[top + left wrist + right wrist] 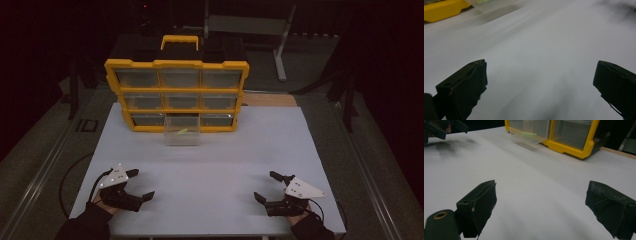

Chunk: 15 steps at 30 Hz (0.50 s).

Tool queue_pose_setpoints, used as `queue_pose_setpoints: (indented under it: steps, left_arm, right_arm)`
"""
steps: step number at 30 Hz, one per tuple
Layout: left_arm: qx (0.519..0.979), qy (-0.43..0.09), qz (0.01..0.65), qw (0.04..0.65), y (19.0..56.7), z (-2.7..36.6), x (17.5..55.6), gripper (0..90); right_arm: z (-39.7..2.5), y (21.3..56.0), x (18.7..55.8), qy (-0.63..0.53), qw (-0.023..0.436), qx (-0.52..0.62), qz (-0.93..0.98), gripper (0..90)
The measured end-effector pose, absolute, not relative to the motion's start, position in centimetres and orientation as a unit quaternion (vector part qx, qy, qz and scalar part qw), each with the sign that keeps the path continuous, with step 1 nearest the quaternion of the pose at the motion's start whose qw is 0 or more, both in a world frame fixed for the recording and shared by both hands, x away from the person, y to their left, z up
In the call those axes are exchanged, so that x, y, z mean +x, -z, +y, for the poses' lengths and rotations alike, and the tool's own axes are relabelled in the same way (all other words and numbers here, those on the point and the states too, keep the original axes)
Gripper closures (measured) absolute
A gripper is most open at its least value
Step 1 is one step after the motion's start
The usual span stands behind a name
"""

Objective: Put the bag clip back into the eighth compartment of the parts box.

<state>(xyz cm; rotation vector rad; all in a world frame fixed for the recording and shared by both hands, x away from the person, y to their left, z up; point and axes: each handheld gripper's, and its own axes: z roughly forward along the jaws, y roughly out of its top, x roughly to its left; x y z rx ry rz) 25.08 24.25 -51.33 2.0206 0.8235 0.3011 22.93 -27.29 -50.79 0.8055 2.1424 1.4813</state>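
Observation:
A yellow organizer (177,95) with clear drawers stands at the back of the white table (210,150). Its bottom middle drawer (182,131) is pulled out and holds a small yellow-green item (183,131). That drawer (529,133) and the item (529,134) also appear in the right gripper view. My left gripper (141,185) rests near the front left, open and holding nothing, its jaws wide apart over bare table (541,70). At the front right, my right gripper (266,186) is open too, with nothing between its jaws.
The organizer's yellow carry handle (179,42) sticks up behind it. A metal stand (280,45) is beyond the table on the dark floor. A cable (70,175) loops off the table's left side. The other gripper (441,128) appears far off in the right gripper view.

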Motion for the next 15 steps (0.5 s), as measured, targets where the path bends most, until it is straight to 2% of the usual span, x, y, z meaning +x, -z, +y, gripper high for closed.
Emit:
queue_pose_setpoints:
  steps: [8,11,15]
  left_arm:
    - [0.811,-0.137,0.339,0.456,51.77,23.77,24.97,0.2]
    - [0.806,-0.165,0.347,0.450,51.87,23.61,24.90,0.2]
    - [0.797,-0.160,0.354,0.462,51.94,23.90,24.98,0.2]
  right_arm:
    - [-27.26,50.85,22.95,-0.531,0.206,0.287,0.770,9.6]
    - [-27.25,50.90,23.00,-0.530,0.206,0.287,0.771,9.6]
    - [-27.19,50.91,22.98,-0.529,0.204,0.287,0.772,9.6]
